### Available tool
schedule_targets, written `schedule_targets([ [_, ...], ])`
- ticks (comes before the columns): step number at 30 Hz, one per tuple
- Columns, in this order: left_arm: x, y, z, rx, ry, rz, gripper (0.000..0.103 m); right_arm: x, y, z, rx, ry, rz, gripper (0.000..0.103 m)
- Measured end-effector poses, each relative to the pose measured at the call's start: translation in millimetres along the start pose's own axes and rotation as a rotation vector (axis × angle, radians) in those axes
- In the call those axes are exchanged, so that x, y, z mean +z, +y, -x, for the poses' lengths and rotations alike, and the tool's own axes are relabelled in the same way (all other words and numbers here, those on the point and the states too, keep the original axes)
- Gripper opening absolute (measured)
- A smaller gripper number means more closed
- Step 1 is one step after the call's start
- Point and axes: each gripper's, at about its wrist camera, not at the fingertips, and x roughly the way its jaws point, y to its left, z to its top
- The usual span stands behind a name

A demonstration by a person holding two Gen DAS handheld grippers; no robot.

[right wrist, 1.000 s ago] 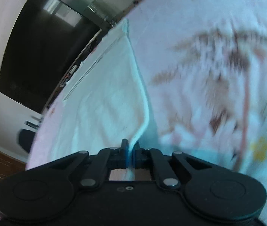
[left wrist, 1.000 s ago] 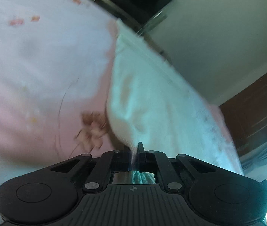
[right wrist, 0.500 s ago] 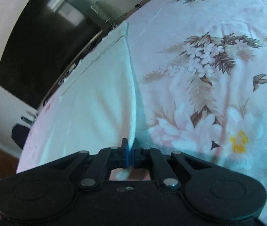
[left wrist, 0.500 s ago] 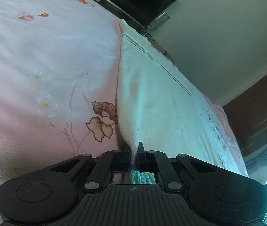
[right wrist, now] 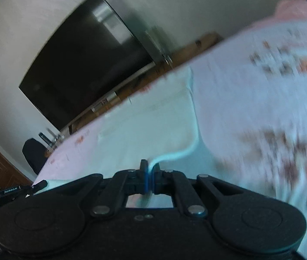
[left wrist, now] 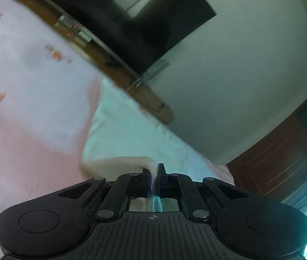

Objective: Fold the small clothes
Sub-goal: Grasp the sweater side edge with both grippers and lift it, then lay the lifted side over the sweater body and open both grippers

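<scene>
A white cloth garment (left wrist: pixel 129 130) lies spread on a pink floral bedsheet (left wrist: pixel 23 108). My left gripper (left wrist: pixel 152 171) is shut on its near corner, and the cloth edge curls over toward the left just ahead of the jaws. In the right wrist view the same white garment (right wrist: pixel 144 125) stretches away from me, and my right gripper (right wrist: pixel 150 169) is shut on its other near corner, the hem rising in a curve to the right. Both views are blurred by motion.
A large dark TV (right wrist: pixel 84 65) hangs on a pale wall above a wooden shelf (left wrist: pixel 110 65) beyond the bed. A brown wooden door (left wrist: pixel 283 151) stands at the right. The other gripper (right wrist: pixel 8 192) shows at the left edge of the right wrist view.
Both grippers have lifted and tilted up with the garment's corners held. The cloth's near edge has risen off the sheet and curls over. The TV and wall now fill the upper views.
</scene>
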Motion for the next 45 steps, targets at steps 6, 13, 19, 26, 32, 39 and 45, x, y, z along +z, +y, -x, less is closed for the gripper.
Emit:
schedule_targets([
  [6,73,-19,-70,-0.008,-0.014,-0.047,0.005,87,14,-47,0.028,-0.077,0.059,0.004],
  [13,139,8,-184,0.066,0.046,-0.053,0.005,170,7,-162,0.0,-0.053,0.063,0.004],
  [19,160,51,-290,0.182,0.084,-0.121,0.006,188,-47,-289,-0.077,0.061,-0.009,0.005],
  [26,155,70,-319,0.194,0.092,-0.216,0.075,167,-102,-349,-0.222,0.047,-0.014,0.036],
  [32,172,75,-299,0.185,0.021,-0.289,0.082,164,-95,-327,-0.176,-0.057,0.121,0.033],
  [39,168,65,-286,0.28,0.158,-0.62,0.072,147,-86,-320,-0.174,0.091,0.402,0.034],
  [45,171,50,-332,0.312,0.217,-0.671,0.072,161,-73,-358,-0.188,0.081,0.428,0.034],
])
